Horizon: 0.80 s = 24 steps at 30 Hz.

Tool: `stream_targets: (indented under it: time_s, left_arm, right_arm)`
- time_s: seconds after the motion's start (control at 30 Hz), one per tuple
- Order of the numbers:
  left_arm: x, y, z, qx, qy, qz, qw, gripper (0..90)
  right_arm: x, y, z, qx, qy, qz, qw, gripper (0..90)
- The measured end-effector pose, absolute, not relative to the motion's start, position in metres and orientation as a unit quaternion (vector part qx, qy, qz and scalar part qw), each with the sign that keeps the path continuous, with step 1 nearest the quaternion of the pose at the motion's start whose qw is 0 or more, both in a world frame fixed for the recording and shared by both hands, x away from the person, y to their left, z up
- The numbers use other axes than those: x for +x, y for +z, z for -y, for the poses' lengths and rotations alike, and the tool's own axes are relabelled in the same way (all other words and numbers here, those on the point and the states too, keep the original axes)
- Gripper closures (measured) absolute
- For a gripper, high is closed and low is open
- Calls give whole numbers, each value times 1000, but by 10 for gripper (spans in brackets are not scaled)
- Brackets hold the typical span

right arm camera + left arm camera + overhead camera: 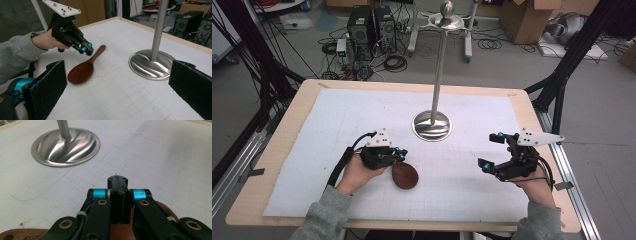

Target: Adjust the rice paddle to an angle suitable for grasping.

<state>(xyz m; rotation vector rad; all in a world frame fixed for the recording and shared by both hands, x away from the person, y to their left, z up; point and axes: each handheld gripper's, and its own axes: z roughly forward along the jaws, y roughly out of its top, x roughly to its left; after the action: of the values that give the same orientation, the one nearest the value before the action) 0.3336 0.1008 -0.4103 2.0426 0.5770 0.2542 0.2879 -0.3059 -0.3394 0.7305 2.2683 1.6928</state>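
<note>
Your left gripper [398, 155] has its 2 jaws pressed together on nothing, hovering just above the handle of the wooden spoon [83, 68], whose bowl lies behind and below it. Your right gripper [492, 150] is spread wide, well apart from the spoon, with the steel stand [432, 125] ahead of it.

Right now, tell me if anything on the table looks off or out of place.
Nothing stands out. The wooden spoon lies flat and whole on the mat, the metal stand is upright, and nothing is spilled. The left gripper hovers shut over the spoon's handle; the right gripper hangs open, apart from both.
</note>
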Motion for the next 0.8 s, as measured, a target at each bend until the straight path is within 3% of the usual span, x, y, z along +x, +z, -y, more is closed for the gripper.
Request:
stream_targets:
  time_s: [0.8]
  left_arm:
    - [343,-435,-69,863,69,-238,440,892]
  right_arm:
    - [288,-340,302,235,572,-780,101,4]
